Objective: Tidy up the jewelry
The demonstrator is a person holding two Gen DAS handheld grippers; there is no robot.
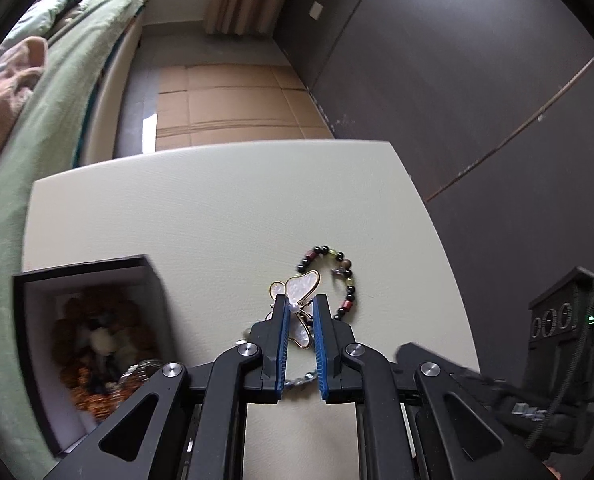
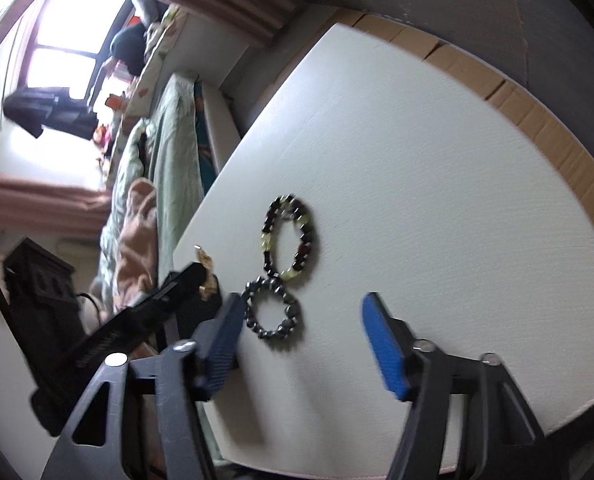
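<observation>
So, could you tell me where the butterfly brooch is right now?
In the left wrist view, the butterfly brooch sits clamped in the left gripper at centre, over the table, with the beaded bracelet just right and the box left.

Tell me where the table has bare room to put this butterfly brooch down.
Free: the far half of the table, beyond the multicolored bead bracelet, and the strip between that bracelet and the open box. Crowded: the near edge, where the left claw holds the butterfly brooch beside the dark bead bracelet.
</observation>
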